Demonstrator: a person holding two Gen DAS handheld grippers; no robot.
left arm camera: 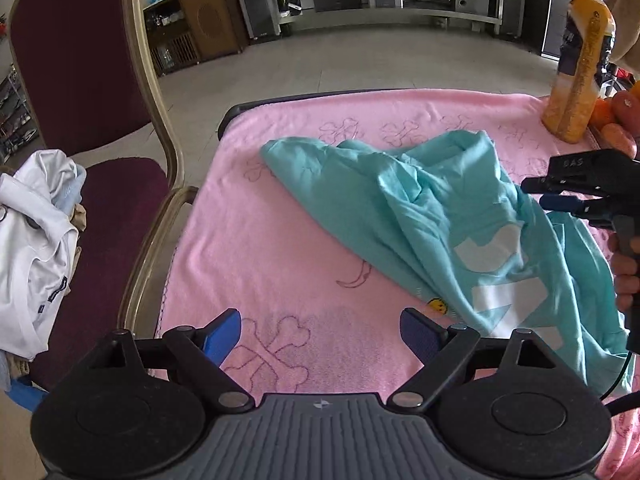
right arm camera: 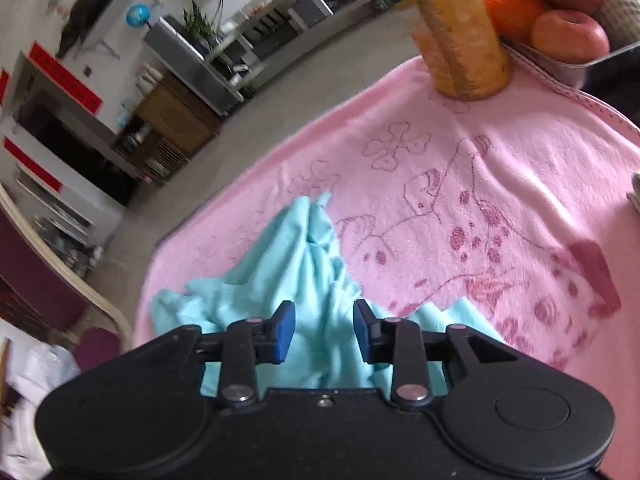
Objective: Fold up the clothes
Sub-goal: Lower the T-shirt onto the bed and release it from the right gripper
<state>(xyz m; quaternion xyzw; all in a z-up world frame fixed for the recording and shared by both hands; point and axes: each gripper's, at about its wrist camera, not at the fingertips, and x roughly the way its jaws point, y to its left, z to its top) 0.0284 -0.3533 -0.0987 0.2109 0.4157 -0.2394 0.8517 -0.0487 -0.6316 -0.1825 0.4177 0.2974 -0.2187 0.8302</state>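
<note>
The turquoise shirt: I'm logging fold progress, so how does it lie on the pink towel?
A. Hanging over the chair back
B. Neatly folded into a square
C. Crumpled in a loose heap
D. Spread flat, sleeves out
C: the turquoise shirt lies bunched and creased on the pink towel.

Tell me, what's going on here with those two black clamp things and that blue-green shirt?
A person is holding a two-finger gripper in each hand to fold laundry. A crumpled teal shirt lies unfolded on a pink towel spread over the table. The left gripper is wide open over bare towel, holding nothing. The right gripper is over the shirt, its jaws apart and not pinching the cloth. More clothes are piled on a maroon chair beside the table.
</note>
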